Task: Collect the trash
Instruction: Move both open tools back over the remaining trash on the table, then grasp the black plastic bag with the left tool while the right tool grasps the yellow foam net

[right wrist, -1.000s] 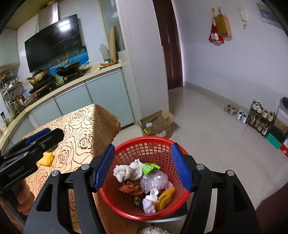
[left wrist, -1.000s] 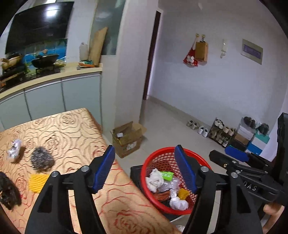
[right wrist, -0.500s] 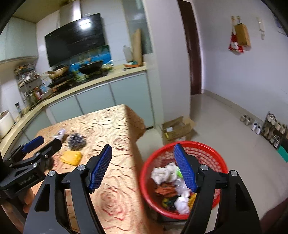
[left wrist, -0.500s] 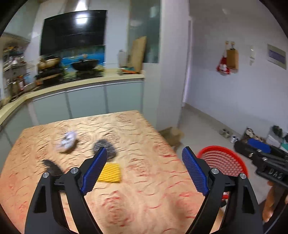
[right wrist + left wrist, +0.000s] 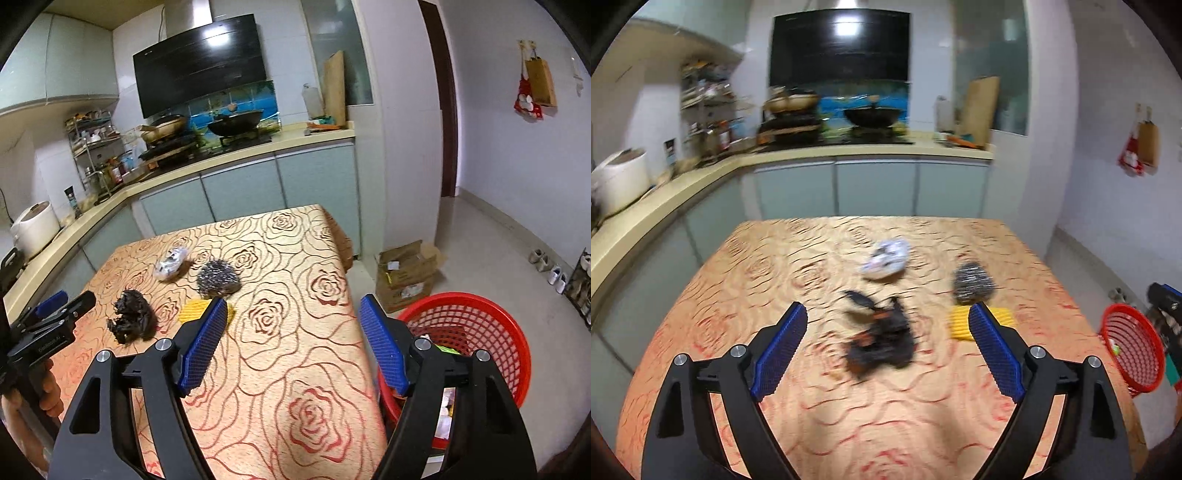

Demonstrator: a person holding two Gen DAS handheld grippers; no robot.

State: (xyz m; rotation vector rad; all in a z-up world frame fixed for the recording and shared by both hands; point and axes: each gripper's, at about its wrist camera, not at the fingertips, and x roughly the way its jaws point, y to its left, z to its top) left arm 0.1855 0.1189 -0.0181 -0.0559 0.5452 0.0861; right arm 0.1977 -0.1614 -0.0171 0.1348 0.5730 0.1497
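- Left tool [image 5: 886,345]: jaws opening, nothing between the pads; it points down at the counter [image 5: 775,273] over the dark clump [image 5: 881,338].
- Right tool [image 5: 291,343]: jaws opening, also empty, above the counter's near edge, with the red basket [image 5: 498,314] beside it on the floor.
- Trash left on the counter, all well apart from the basket: dark clump nearest the left tool, yellow ridged piece [image 5: 960,325] partly hidden behind that tool's right finger, steel scrubber [image 5: 218,278] just behind the yellow piece, crumpled wrapper [image 5: 170,262] furthest back.
- Basket already holds several scraps; only partly seen behind the right tool.
- Dark clump, judged: light, soft, loosely tangled, with loose strands at its top. Best taken across the thick middle, pads low to the cloth, so no strands trail. What it is made of cannot be told; the left view is blurred.
- Scrubber, judged: springy wire, light, grips well anywhere across its bulk.
- Yellow piece, judged: flat, probably foam; pinch it by one edge.
- Wrapper, judged: thin, slippery, crushes under the pads; close fully on it.
- Risk: the patterned cloth may snag in a low grip.
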